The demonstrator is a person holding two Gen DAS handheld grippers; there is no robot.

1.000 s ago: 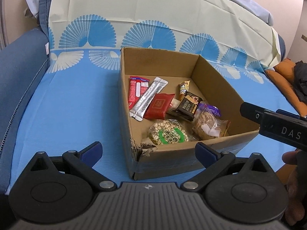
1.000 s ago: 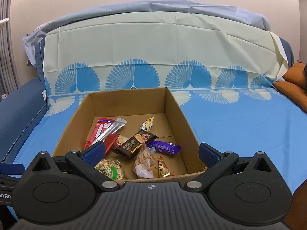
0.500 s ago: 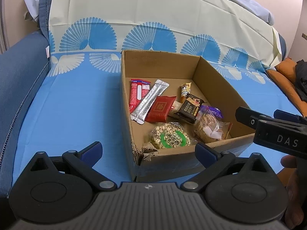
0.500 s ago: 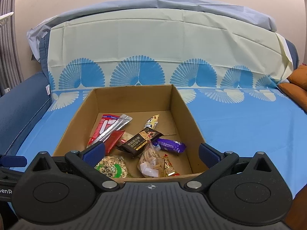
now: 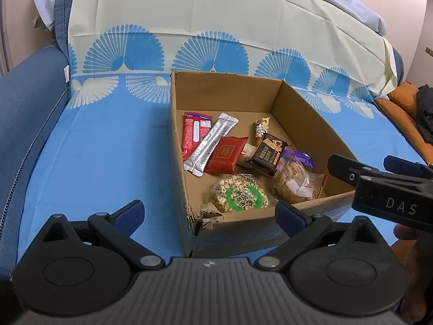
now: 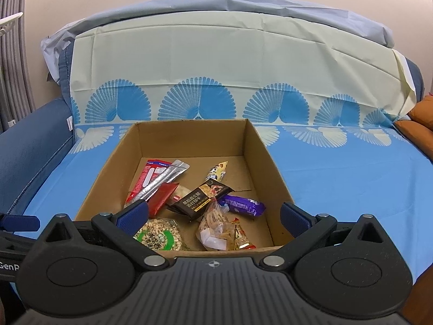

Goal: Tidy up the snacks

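A: Left wrist view: left gripper (image 5: 208, 211) spread wide, gripping nothing, parked just before the cardboard box (image 5: 311, 113) on the blue sheet (image 5: 102, 146). Snacks all inside: round puffed-grain cake (image 5: 239, 195), silver stick (image 5: 211, 143), red pouch (image 5: 226, 155).

B: Right wrist view: right gripper (image 6: 213, 215) also wide open, empty, hovering at the box's near rim. Purple bar (image 6: 241, 205) beside the cookie bag (image 6: 216, 228).

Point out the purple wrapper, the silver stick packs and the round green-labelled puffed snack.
purple wrapper (image 6: 241, 204), right wrist view, middle of the wrapper.
silver stick packs (image 5: 212, 144), left wrist view, mid-length.
round puffed snack (image 5: 240, 195), left wrist view, green label.
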